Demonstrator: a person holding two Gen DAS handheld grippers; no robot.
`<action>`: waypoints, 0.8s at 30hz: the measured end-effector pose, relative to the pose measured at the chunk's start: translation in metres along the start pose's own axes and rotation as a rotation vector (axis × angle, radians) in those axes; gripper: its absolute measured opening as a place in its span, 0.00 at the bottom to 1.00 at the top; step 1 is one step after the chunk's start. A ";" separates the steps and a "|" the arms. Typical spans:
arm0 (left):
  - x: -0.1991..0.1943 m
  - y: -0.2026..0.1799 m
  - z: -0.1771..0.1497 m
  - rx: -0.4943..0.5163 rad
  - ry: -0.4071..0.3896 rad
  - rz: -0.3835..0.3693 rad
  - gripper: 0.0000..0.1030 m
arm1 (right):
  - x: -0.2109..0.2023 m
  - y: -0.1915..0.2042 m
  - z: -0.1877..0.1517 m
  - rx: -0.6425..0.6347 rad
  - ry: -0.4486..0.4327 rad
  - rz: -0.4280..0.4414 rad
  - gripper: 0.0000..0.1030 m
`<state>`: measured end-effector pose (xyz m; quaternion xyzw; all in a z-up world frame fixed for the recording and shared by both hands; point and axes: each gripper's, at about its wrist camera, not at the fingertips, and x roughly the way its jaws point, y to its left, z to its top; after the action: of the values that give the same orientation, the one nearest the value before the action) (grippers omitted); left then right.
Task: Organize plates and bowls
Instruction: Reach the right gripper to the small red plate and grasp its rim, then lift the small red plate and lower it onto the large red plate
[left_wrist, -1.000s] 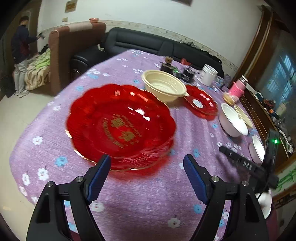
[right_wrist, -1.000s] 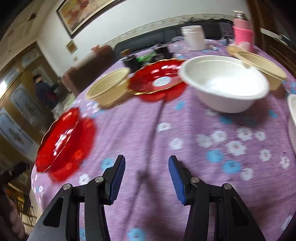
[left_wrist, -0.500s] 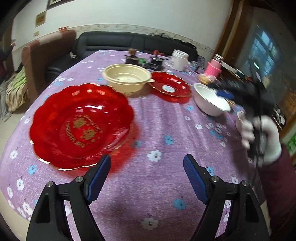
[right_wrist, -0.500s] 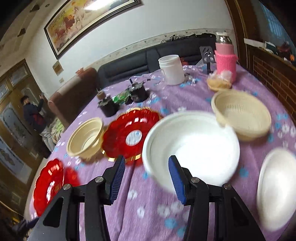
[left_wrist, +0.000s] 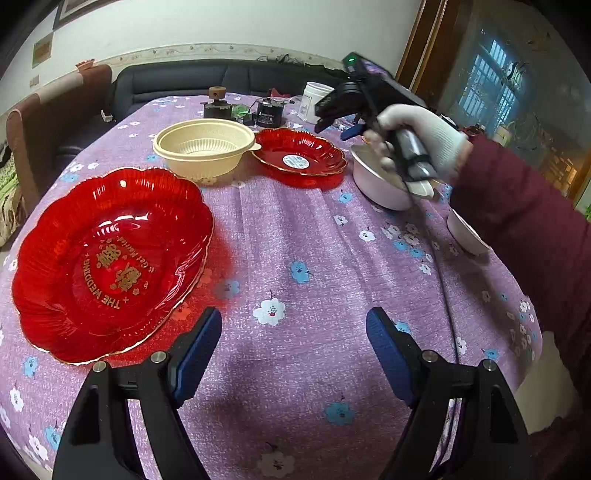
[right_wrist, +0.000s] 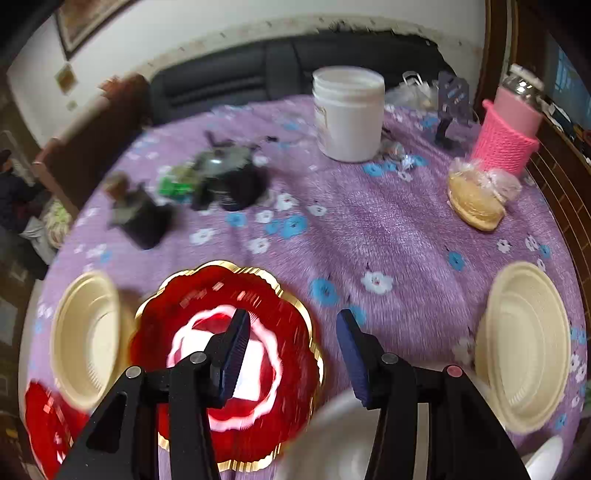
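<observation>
A big red plate (left_wrist: 110, 258) with gold lettering lies at the table's near left. Behind it stand a cream bowl (left_wrist: 205, 147), a small red plate (left_wrist: 299, 157) and a white bowl (left_wrist: 380, 181). My left gripper (left_wrist: 293, 332) hangs open over bare cloth, just right of the big plate. A gloved hand holds my right gripper (left_wrist: 338, 127) above the white bowl. In the right wrist view the right gripper (right_wrist: 291, 339) is open and empty, over the small red plate's (right_wrist: 229, 325) right edge. The white bowl (right_wrist: 332, 443) is just below it.
A second cream bowl (right_wrist: 524, 343) sits at the right; another white bowl (left_wrist: 465, 232) is half hidden by the sleeve. A white jar (right_wrist: 349, 110), pink-sleeved bottle (right_wrist: 509, 133), wrapped cakes (right_wrist: 476, 199) and dark tea things (right_wrist: 232, 181) crowd the far side. A sofa stands behind the table.
My right gripper has swept away across the table, past the white bowl to above the small red plate. My left gripper has shifted right, so the big red plate now lies to its left.
</observation>
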<state>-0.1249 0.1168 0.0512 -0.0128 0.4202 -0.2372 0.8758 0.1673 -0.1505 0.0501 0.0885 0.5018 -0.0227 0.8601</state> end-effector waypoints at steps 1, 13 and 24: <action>0.002 0.002 0.000 0.000 0.006 -0.005 0.78 | 0.009 0.000 0.005 0.006 0.025 -0.007 0.51; 0.014 0.013 0.001 -0.049 0.030 -0.020 0.78 | 0.020 0.018 -0.013 -0.031 0.100 0.008 0.17; -0.006 0.006 -0.011 -0.078 0.012 -0.009 0.78 | -0.043 0.007 -0.114 0.007 0.085 0.233 0.09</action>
<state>-0.1340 0.1271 0.0468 -0.0472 0.4344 -0.2247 0.8710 0.0489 -0.1261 0.0332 0.1502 0.5242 0.0792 0.8345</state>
